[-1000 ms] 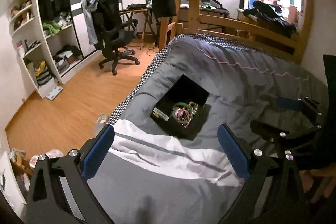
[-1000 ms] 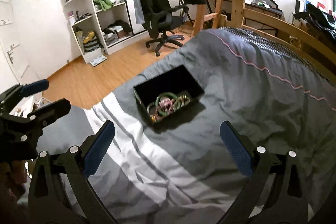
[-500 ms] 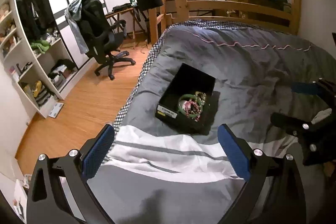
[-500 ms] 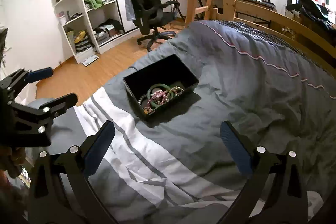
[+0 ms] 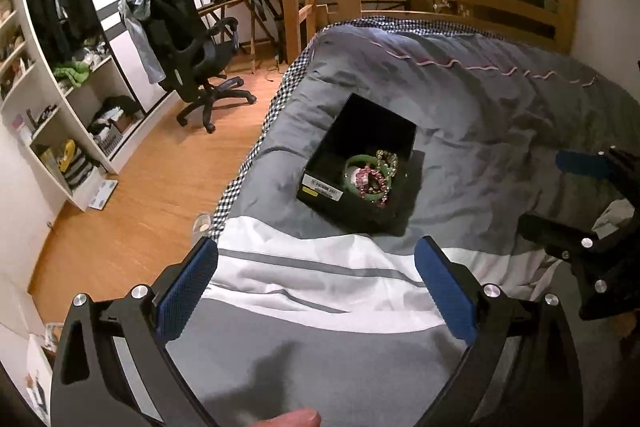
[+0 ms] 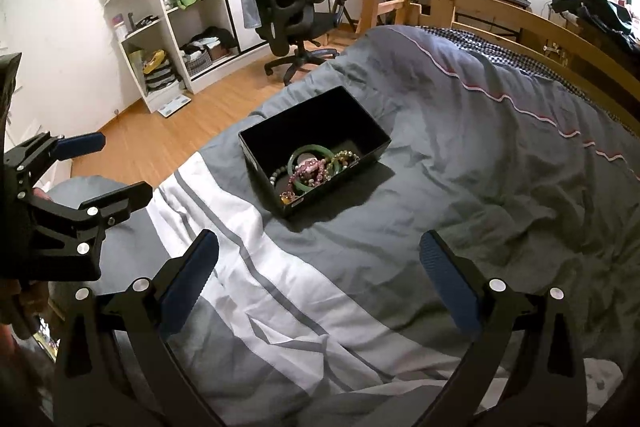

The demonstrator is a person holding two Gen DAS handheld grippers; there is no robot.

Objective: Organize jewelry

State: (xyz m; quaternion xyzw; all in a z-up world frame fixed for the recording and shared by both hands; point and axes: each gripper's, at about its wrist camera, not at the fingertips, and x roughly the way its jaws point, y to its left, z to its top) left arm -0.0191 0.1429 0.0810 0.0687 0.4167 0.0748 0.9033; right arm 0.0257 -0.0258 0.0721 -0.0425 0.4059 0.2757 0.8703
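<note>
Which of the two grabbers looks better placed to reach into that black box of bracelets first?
Probably the right gripper. In its view the black box sits almost centred between its open fingers, with the bracelets piled at the box's near end. The left gripper, also open, sees the box off toward its right finger.

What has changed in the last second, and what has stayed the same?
Both views shifted, so both hand-held grippers moved: the black box now appears larger and nearer in the right wrist view. Nothing was gripped or released. The left gripper and right gripper stay open and empty above the grey bedcover. The bracelets remain piled at one end of the box.
</note>
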